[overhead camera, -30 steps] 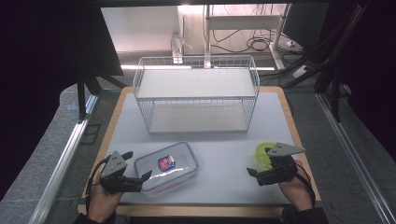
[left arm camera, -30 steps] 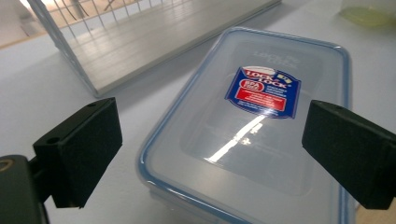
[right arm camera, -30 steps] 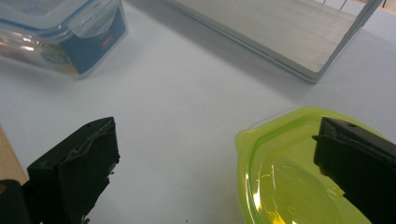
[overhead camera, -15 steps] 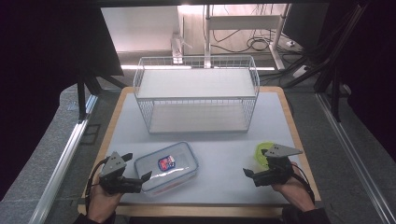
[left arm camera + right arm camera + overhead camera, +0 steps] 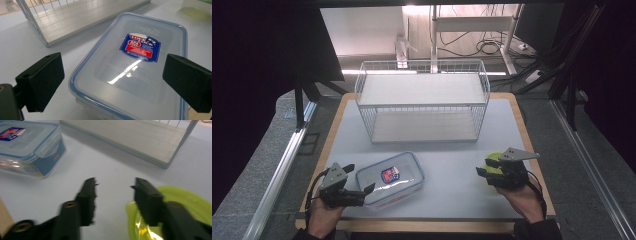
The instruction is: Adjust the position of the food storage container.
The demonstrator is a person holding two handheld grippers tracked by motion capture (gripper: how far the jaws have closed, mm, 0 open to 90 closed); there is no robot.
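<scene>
A white tabletop (image 5: 447,175) carries a wire rack (image 5: 422,100) at the back. The left claw (image 5: 362,192) stands wide around the box (image 5: 390,178), pads not touching. The right claw (image 5: 484,167) has just been narrowing, nothing between its jaws; the green bowl (image 5: 190,202) sits just beside it. Likely neither item is gripped yet, so both grasps remain.

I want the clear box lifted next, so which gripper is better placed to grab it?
Probably the left gripper: its open jaws already straddle the near end of the clear box. The right gripper is apart from it, beside the green container, with nothing between its jaws.
</scene>
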